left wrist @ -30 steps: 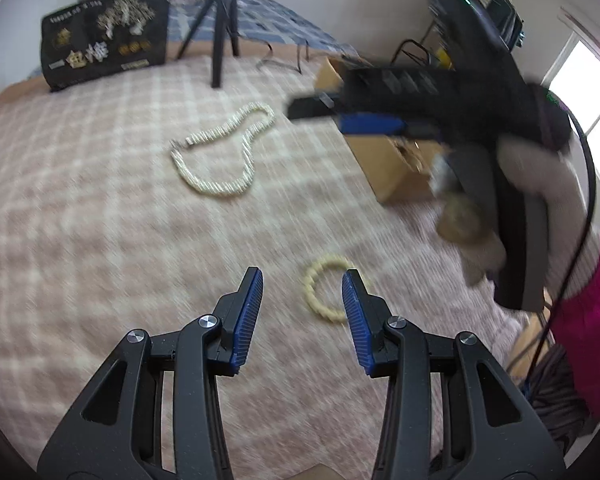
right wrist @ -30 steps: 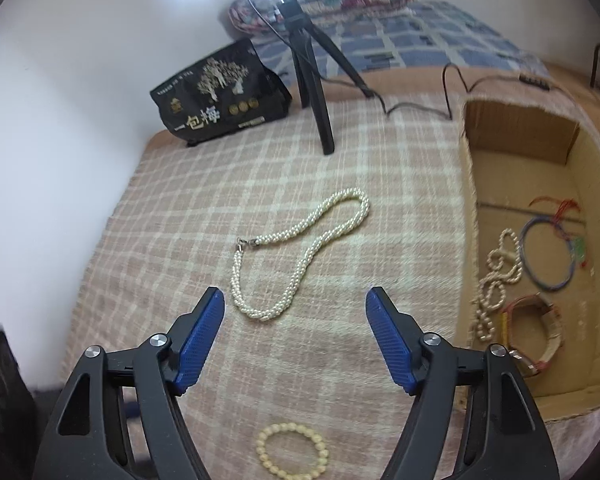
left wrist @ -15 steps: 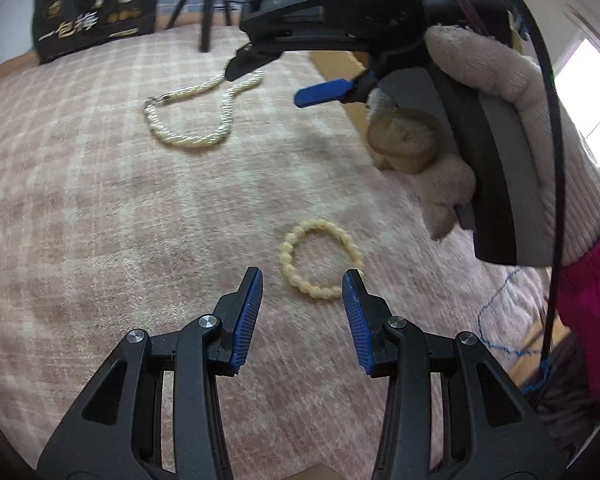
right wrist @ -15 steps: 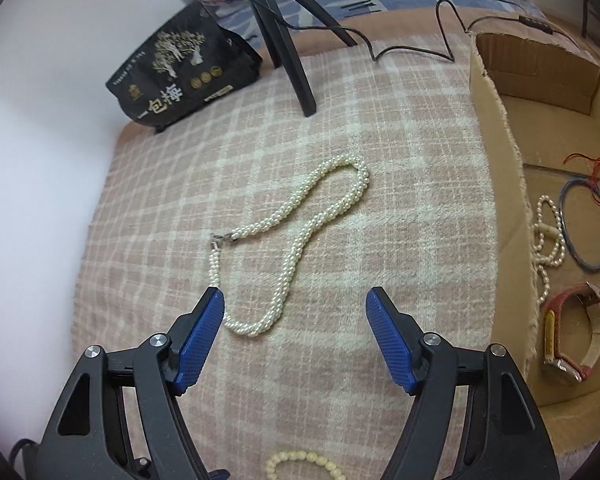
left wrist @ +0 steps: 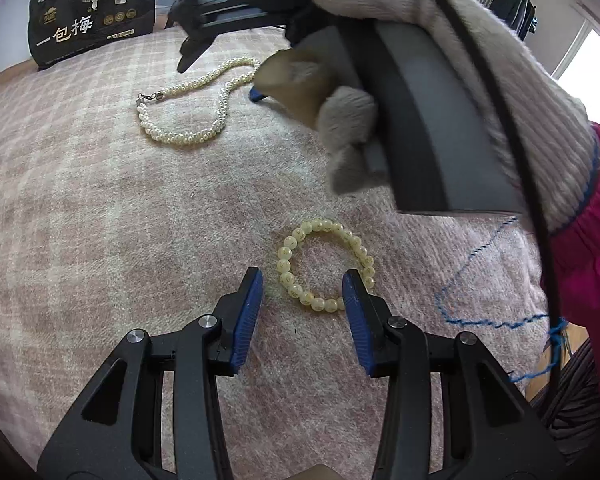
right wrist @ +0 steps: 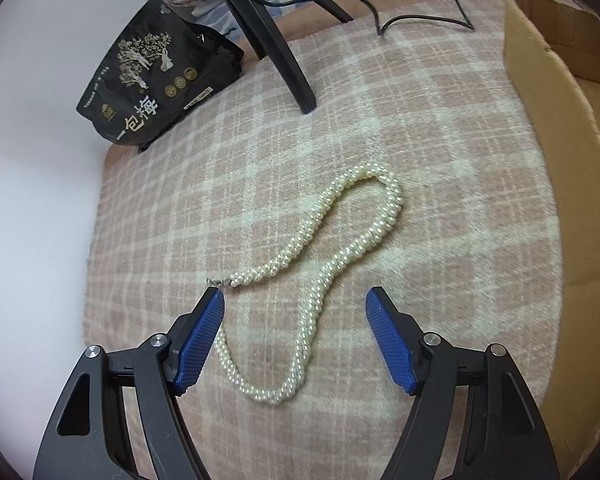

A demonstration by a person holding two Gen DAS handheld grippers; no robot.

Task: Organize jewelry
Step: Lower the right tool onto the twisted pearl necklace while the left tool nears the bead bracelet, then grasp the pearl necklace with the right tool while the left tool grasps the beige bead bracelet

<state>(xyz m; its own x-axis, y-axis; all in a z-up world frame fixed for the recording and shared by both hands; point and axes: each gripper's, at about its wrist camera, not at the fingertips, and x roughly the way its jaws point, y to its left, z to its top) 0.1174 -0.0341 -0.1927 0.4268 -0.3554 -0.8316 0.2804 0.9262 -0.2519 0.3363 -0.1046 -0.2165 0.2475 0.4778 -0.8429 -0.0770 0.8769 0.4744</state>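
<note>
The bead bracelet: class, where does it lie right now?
In the left wrist view, the bead bracelet lies on the plaid blanket, just ahead of the open left hand-held gripper.

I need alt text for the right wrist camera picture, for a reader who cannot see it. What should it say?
An open right gripper with blue finger pads hovers over a twisted pearl necklace lying in a loop on a pink plaid blanket. A cardboard box stands at the right edge. At the back are a black snack bag and a black tripod leg.
</note>
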